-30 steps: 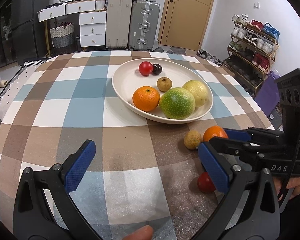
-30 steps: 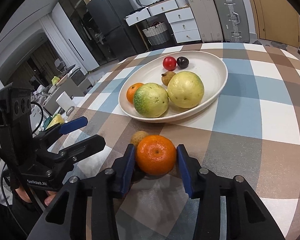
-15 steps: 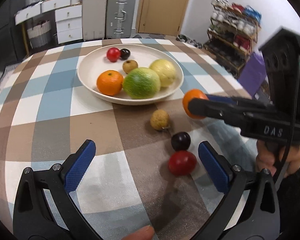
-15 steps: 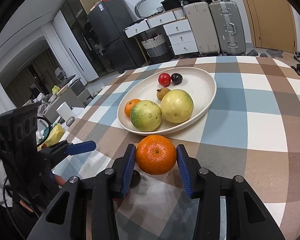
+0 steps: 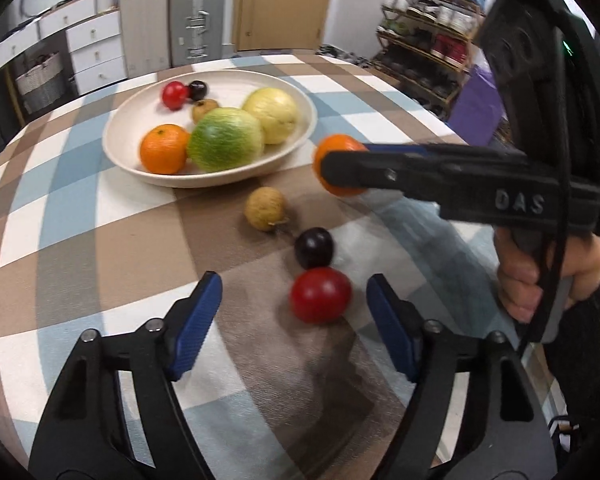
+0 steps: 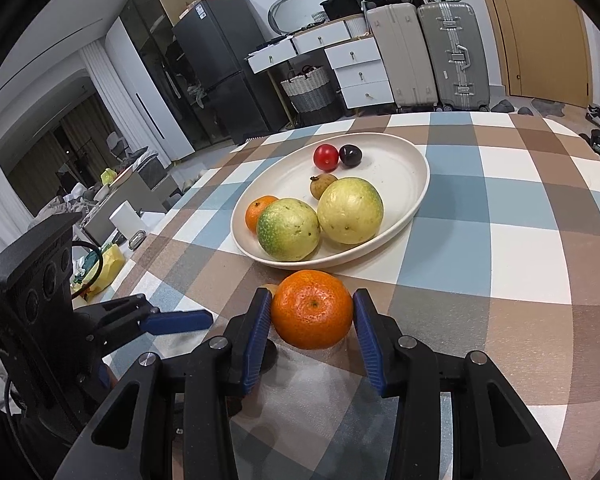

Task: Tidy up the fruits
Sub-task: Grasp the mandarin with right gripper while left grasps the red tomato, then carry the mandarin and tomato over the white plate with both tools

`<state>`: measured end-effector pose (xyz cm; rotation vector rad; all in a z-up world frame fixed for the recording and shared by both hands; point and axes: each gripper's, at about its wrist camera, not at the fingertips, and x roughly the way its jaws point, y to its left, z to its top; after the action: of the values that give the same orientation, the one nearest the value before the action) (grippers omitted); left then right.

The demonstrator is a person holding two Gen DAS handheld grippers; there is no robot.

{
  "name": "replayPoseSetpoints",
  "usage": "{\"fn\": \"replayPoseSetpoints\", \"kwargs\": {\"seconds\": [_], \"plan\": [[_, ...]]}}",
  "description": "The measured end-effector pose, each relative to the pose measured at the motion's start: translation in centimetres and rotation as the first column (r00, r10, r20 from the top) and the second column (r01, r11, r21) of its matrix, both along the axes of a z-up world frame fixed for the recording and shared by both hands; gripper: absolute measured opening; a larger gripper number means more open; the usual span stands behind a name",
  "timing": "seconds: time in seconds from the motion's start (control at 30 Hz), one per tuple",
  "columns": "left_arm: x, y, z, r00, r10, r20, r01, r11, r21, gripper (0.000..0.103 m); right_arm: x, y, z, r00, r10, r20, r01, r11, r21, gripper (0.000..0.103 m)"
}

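Note:
My right gripper [image 6: 311, 320] is shut on an orange mandarin [image 6: 312, 309] and holds it above the table, just short of the cream bowl [image 6: 414, 196]; it also shows in the left wrist view [image 5: 336, 164]. The bowl [image 5: 124, 128] holds a mandarin [image 5: 163, 154], a green fruit [image 5: 225, 145], a yellow fruit [image 5: 275, 114], a small brown fruit, a red one and a dark one. My left gripper [image 5: 294, 324] is open, its blue pads either side of a red fruit [image 5: 320, 295] on the table. A dark plum [image 5: 314, 247] and a tan fruit [image 5: 265, 208] lie just beyond.
The round table has a checked cloth [image 6: 520, 248]. Beyond it stand suitcases [image 6: 452, 56], white drawers [image 6: 356, 68] and a fridge [image 6: 224, 76]. A shoe rack [image 5: 432, 52] stands to the right in the left wrist view.
My right gripper has lifted the mandarin off the table and carried it toward the bowl. My left gripper has moved forward and right, bringing the red fruit between its pads.

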<state>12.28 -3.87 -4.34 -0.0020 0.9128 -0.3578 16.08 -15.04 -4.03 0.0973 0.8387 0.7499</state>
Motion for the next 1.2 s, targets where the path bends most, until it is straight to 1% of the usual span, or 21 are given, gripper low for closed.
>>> {"fn": "replayPoseSetpoints", "kwargs": {"seconds": [0.03, 0.1, 0.2, 0.27, 0.33, 0.37, 0.6, 0.8, 0.97, 1.2], "plan": [[-0.1, -0.2, -0.1, 1.0, -0.012, -0.001, 0.012, 1.0, 0.002, 0.064, 0.0, 0.0, 0.1, 1.0, 0.0, 0.002, 0.0, 1.0, 0.003, 0.043], [-0.3, -0.6, -0.2, 0.999, -0.038, -0.006, 0.038, 0.999, 0.01, 0.059, -0.1, -0.1, 0.2, 1.0, -0.001, 0.005, 0.001, 1.0, 0.009, 0.043], [-0.5, -1.0, -0.2, 0.999, -0.047, 0.008, 0.046, 0.998, 0.036, 0.051, -0.1, -0.1, 0.1, 1.0, 0.0, 0.001, 0.0, 1.0, 0.007, 0.043], [-0.6, -0.9, -0.2, 0.999, -0.046, 0.011, 0.046, 0.998, 0.032, 0.045, 0.0, 0.0, 0.0, 1.0, -0.001, 0.0, 0.001, 1.0, 0.004, 0.043], [-0.6, -0.7, -0.2, 0.999, -0.049, 0.013, 0.049, 0.999, 0.023, 0.032, 0.0, 0.0, 0.1, 1.0, 0.002, 0.0, -0.002, 1.0, 0.004, 0.043], [-0.6, -0.7, -0.2, 0.998, -0.056, 0.009, 0.056, 0.998, 0.009, 0.029, 0.0, 0.0, 0.1, 1.0, 0.001, 0.001, -0.001, 1.0, 0.004, 0.043], [-0.7, -0.5, 0.0, 0.998, -0.054, 0.018, 0.054, 0.999, 0.008, 0.029, -0.1, 0.0, 0.1, 1.0, 0.001, -0.001, -0.001, 1.0, 0.003, 0.043], [-1.2, 0.1, 1.2, 0.997, -0.045, 0.064, 0.047, 0.999, -0.025, 0.029, -0.1, 0.0, 0.2, 1.0, 0.003, 0.009, -0.003, 1.0, 0.011, 0.043], [-1.1, 1.2, 2.0, 0.995, 0.007, 0.099, -0.002, 0.999, -0.054, 0.029, -0.1, -0.1, 0.4, 1.0, -0.002, 0.021, 0.001, 1.0, 0.018, 0.043], [-0.7, 3.0, 2.8, 0.985, 0.109, 0.136, -0.099, 0.992, -0.073, 0.029, -0.1, -0.2, 0.6, 1.0, -0.006, 0.028, 0.005, 1.0, 0.024, 0.043]]}}
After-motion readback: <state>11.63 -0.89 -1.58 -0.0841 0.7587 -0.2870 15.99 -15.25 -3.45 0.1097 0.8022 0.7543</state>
